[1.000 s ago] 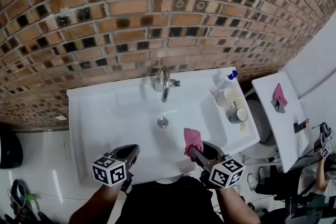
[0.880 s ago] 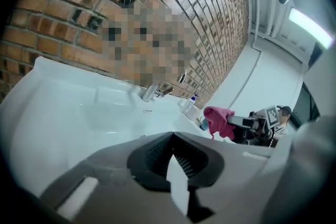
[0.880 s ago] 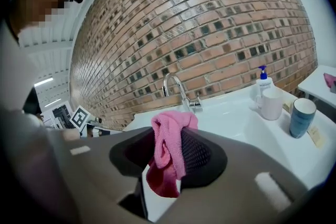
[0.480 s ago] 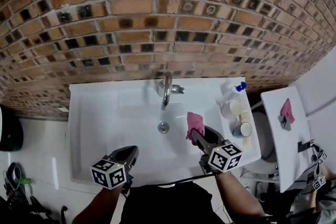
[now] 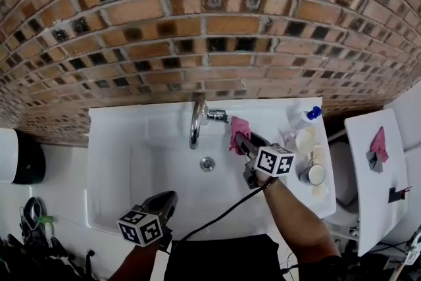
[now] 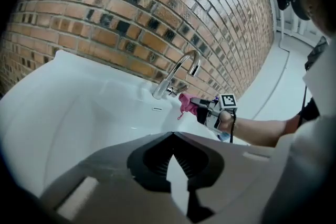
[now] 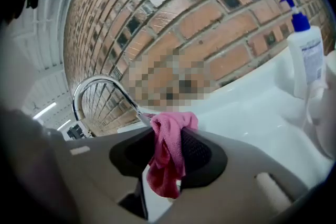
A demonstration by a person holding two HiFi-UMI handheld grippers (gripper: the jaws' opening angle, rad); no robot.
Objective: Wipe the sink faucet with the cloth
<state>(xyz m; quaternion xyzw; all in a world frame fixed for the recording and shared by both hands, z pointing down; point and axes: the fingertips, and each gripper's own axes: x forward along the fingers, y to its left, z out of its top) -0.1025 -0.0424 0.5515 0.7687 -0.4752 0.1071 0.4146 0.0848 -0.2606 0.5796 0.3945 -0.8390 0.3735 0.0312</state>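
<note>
One pink cloth [image 5: 238,130], pinched in our right gripper's [image 5: 242,139] fingers, hangs just beside the faucet [image 5: 195,120] at the back of the sink [image 5: 118,161]. We judge the approach nearly done: next, press cloth to chrome and rub along the spout. Our left gripper [image 5: 166,199] hovers at the front rim, fingers together, empty.

In the right gripper view the cloth [image 7: 169,152] is bunched up between the fingers [image 7: 197,152], so their inner faces are covered, and it hides the base of the faucet [image 7: 101,79] too. From the head view I can't tell if the cloth touches the faucet's side handle or just sits beside it. Stuff right of the faucet, past the soap bottle [image 5: 304,118], is too small to name. Black-and-white thing [image 5: 29,164] far left of the faucet is cut off by the frame edge.
</note>
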